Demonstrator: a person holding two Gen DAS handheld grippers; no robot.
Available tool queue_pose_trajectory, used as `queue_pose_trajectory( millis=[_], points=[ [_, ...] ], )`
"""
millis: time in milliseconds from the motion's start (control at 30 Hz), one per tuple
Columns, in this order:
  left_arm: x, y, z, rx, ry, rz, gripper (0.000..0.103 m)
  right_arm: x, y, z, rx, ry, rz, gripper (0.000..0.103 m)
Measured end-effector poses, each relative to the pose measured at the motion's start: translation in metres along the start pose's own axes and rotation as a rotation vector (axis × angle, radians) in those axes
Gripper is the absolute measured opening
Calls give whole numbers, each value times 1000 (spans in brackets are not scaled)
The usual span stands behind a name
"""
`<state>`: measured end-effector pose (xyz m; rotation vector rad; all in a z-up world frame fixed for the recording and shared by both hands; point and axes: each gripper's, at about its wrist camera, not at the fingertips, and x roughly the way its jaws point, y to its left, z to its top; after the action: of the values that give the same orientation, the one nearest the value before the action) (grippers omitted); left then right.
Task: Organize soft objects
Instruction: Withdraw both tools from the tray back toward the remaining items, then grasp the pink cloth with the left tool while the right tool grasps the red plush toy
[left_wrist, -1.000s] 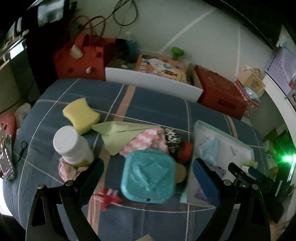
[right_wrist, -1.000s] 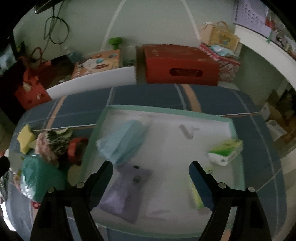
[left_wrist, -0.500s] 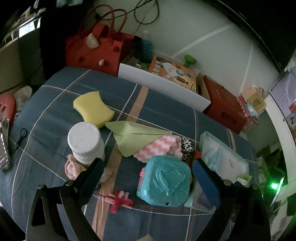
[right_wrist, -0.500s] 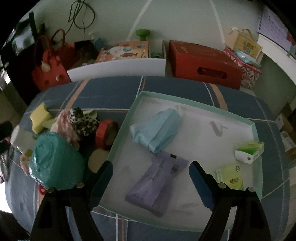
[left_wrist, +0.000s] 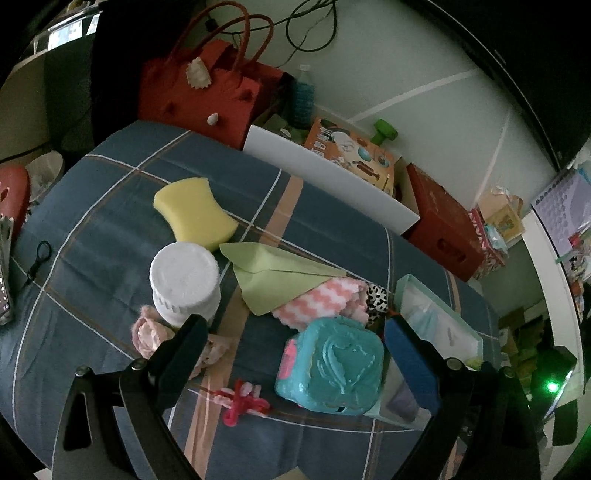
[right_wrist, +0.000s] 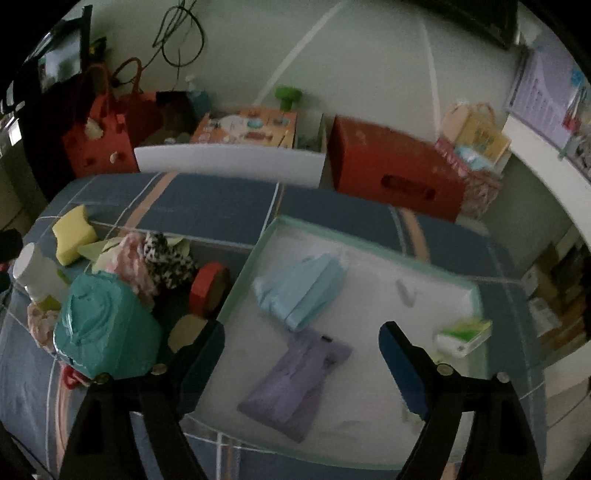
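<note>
On the plaid tablecloth lie a yellow sponge (left_wrist: 194, 212), a green cloth (left_wrist: 273, 277), a pink zigzag cloth (left_wrist: 321, 301), a leopard-print cloth (left_wrist: 376, 297) and a pink scrunchie (left_wrist: 147, 332). My left gripper (left_wrist: 293, 332) hovers open above them, nothing in it. A mint-rimmed tray (right_wrist: 369, 248) holds a light blue fabric bundle (right_wrist: 303, 288), a purple pouch (right_wrist: 295, 380) and a tissue pack (right_wrist: 463, 334). Over the tray's near side my right gripper (right_wrist: 301, 330) has its jaws opening; they are empty, and the pouch lies below them.
A teal box (left_wrist: 332, 369), a white jar (left_wrist: 184, 284) and a red tape roll (right_wrist: 208, 286) crowd the cloths. Behind the table stand a red bag (left_wrist: 199, 96), a white board (left_wrist: 328, 177) and a red box (right_wrist: 395, 173).
Both views have rolled and drawn back, so more of the table and tray shows. The right jaws stand slightly wider. Nothing on the table has moved.
</note>
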<state>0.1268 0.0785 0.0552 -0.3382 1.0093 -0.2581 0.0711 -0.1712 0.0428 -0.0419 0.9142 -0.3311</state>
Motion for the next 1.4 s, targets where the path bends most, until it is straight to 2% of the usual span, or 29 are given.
queue_pose_trajectory(
  millis=[33,200,533,867,967,1067,1167,1400],
  points=[
    [0,1,0,-4,-1,-2,97,-1,-2,2,4,-1,4,103],
    [-2,5,1,-18,-4,-17,97,-3,-7,6,12,21,38,103],
    [-1,13,3,-40,0,-34,97,-2,4,4,-149,56,4,103],
    [0,17,3,-54,0,-40,97,5,12,-7,-296,131,-49,103],
    [0,17,3,-53,1,-42,97,3,7,-5,-282,129,-45,103],
    [-1,18,2,-57,-2,-43,97,0,4,-3,-250,133,9,103],
    [-1,20,2,-65,-4,-42,97,8,9,-5,-282,166,-30,103],
    [-1,24,2,-80,0,-44,97,17,11,-3,-263,204,-13,102]
  ],
)
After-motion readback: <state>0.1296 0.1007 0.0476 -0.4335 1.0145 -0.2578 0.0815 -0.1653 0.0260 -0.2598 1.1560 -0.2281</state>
